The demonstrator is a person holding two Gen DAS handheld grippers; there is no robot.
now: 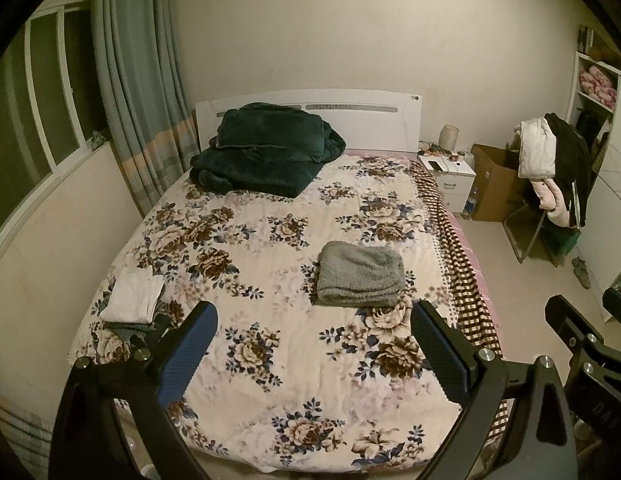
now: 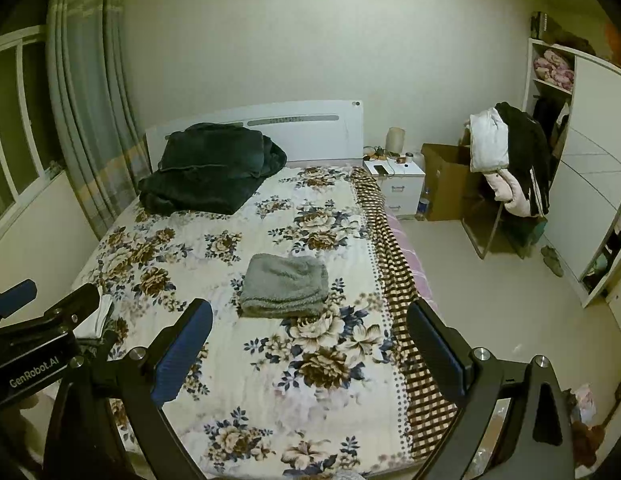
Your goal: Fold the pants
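Grey fleece pants (image 1: 360, 274) lie folded into a neat rectangle on the floral bedspread (image 1: 270, 240), right of the bed's middle; they also show in the right wrist view (image 2: 285, 286). My left gripper (image 1: 312, 354) is open and empty, held above the foot of the bed, well short of the pants. My right gripper (image 2: 310, 350) is open and empty too, also above the foot of the bed. The right gripper's body shows at the right edge of the left wrist view (image 1: 582, 344).
A small stack of folded white and dark clothes (image 1: 132, 300) lies at the bed's left edge. A dark green blanket pile (image 1: 266, 148) sits by the headboard. A nightstand (image 1: 446, 174), a cardboard box (image 1: 496, 184) and a chair hung with clothes (image 1: 550, 176) stand right of the bed.
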